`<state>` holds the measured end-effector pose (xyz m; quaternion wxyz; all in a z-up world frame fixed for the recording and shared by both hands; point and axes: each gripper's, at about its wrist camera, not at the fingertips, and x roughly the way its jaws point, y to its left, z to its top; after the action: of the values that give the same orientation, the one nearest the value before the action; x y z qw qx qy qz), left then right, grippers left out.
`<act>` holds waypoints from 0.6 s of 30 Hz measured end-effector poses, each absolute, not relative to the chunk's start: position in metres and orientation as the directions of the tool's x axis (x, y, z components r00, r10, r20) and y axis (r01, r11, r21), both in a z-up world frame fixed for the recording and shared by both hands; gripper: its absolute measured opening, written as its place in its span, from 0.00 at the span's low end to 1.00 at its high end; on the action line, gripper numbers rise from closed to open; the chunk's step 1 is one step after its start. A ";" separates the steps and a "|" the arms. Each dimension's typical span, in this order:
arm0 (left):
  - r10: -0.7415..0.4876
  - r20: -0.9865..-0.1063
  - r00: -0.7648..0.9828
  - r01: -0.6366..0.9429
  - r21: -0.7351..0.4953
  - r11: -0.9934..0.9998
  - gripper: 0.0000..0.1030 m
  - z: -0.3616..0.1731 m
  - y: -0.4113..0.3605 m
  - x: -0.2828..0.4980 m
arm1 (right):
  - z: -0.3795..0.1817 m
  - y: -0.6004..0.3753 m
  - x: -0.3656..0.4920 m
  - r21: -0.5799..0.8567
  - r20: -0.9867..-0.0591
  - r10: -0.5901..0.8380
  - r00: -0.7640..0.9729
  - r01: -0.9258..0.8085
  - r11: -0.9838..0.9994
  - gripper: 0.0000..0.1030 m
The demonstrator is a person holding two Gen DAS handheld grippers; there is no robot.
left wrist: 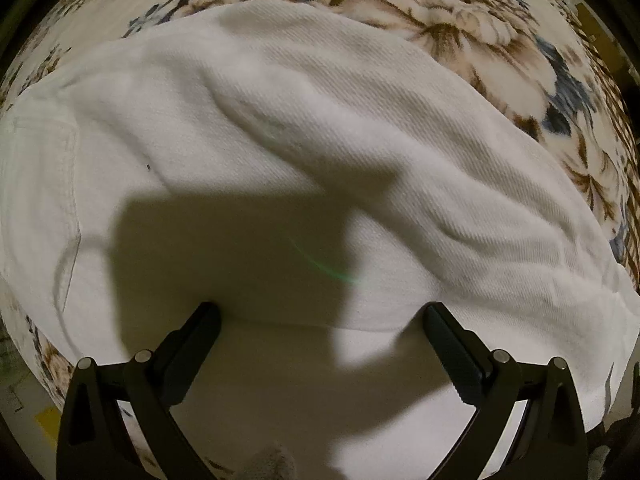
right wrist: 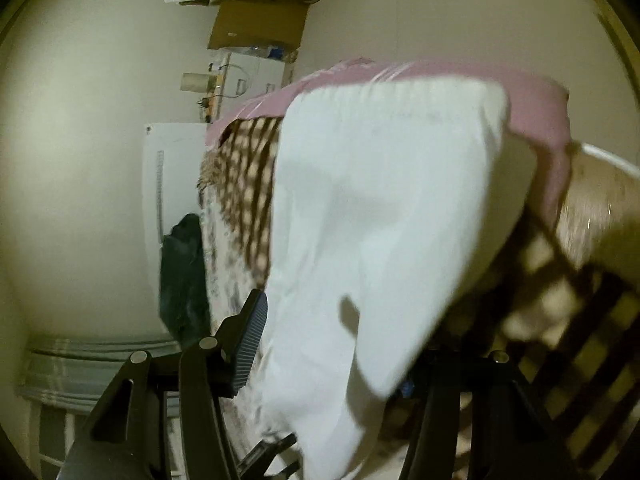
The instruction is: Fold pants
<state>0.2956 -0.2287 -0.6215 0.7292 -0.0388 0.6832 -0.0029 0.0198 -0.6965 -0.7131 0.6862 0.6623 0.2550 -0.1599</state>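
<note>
White pants (left wrist: 280,120), floral blanket (left wrist: 460,20)

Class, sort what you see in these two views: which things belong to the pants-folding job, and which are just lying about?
Belongs to the job:
white pants
left gripper
right gripper
floral blanket underneath

Just lying about:
pink cloth
checked blanket
cardboard box
dark garment

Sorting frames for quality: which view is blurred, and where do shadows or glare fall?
Left wrist view: sharp, a dark hard-edged shadow on the white pants above the fingers, a faint green flare streak, floral blanket bent by fisheye. Right wrist view: motion-blurred throughout, the pants smeared, edges vignetted.
</note>
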 end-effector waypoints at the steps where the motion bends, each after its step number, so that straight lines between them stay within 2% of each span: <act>1: -0.057 -0.996 0.071 -0.052 -0.061 0.997 1.00 -0.622 -0.229 0.296 | -0.714 -0.699 0.024 0.819 -0.573 0.108 0.812 0.568 0.080 0.55; 4: -0.056 -0.995 0.081 -0.058 -0.061 0.996 1.00 -0.626 -0.229 0.291 | -0.718 -0.709 0.030 0.802 -0.596 0.078 0.799 0.590 0.092 0.45; 6: -0.056 -0.995 0.082 -0.061 -0.061 0.996 1.00 -0.627 -0.231 0.294 | -0.719 -0.715 0.028 0.785 -0.618 0.057 0.784 0.611 0.104 0.32; 8: -0.056 -0.995 0.080 -0.062 -0.061 0.996 1.00 -0.629 -0.230 0.295 | -0.714 -0.715 0.032 0.744 -0.663 0.032 0.748 0.653 0.140 0.10; 11: -0.058 -0.996 0.068 -0.059 -0.062 0.996 1.00 -0.627 -0.230 0.296 | -0.687 -0.706 0.035 0.707 -0.689 -0.010 0.725 0.674 0.212 0.08; 18: -0.092 -0.994 0.059 -0.042 -0.095 0.995 1.00 -0.613 -0.228 0.295 | -0.593 -0.646 0.061 0.587 -0.698 -0.063 0.714 0.620 0.520 0.07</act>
<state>0.2948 -0.2276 -0.6133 0.7261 -0.0492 0.6856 -0.0172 0.0614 -0.6465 -0.5930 0.8130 0.4426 0.3147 -0.2101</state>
